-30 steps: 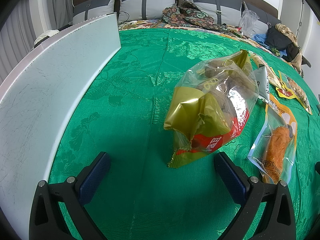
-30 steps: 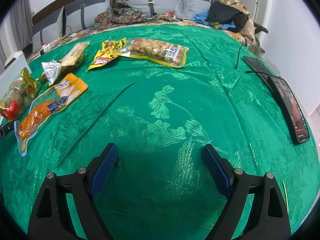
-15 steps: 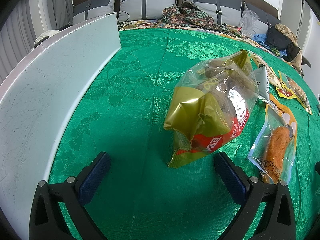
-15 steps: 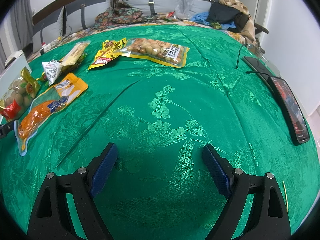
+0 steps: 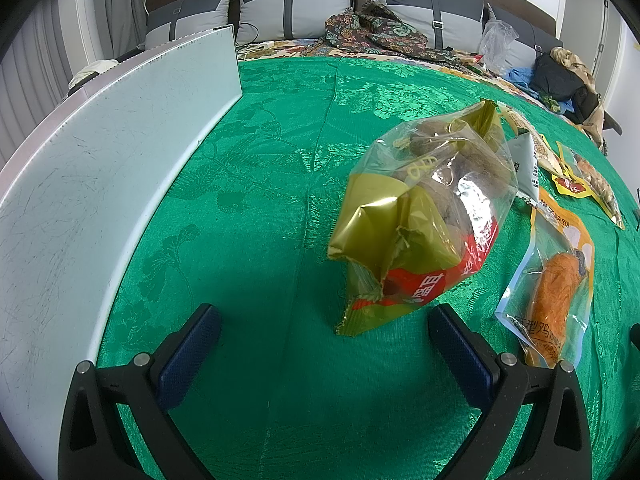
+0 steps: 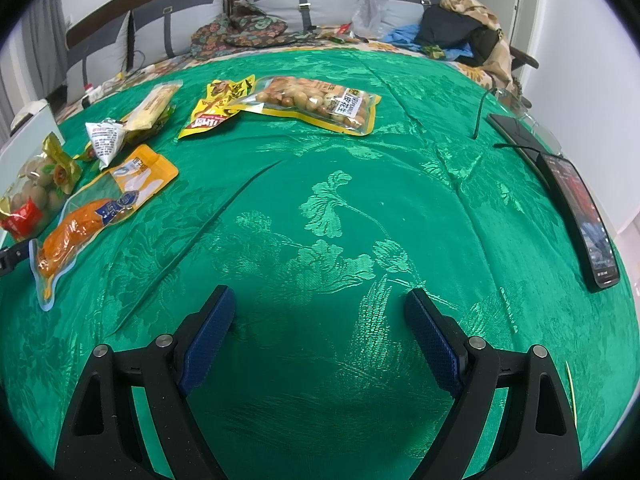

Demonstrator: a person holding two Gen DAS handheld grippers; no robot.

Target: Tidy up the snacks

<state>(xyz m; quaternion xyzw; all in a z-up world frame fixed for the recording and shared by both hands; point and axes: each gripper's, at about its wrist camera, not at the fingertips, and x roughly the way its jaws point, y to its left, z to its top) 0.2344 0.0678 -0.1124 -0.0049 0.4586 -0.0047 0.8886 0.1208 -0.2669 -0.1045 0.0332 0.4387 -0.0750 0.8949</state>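
Observation:
A gold and red snack bag with brown round pieces lies on the green cloth, just beyond my left gripper, which stands open and empty. To its right lies an orange chicken-leg pack. The right wrist view shows the same gold bag and orange pack at far left, plus a small white packet, a long pale bar, a yellow sachet and a peanut pouch farther back. My right gripper is open over bare cloth.
A white board stands upright along the left edge of the cloth. Two phones with cables lie at the right edge. Pillows, patterned fabric and clothes sit behind the cloth.

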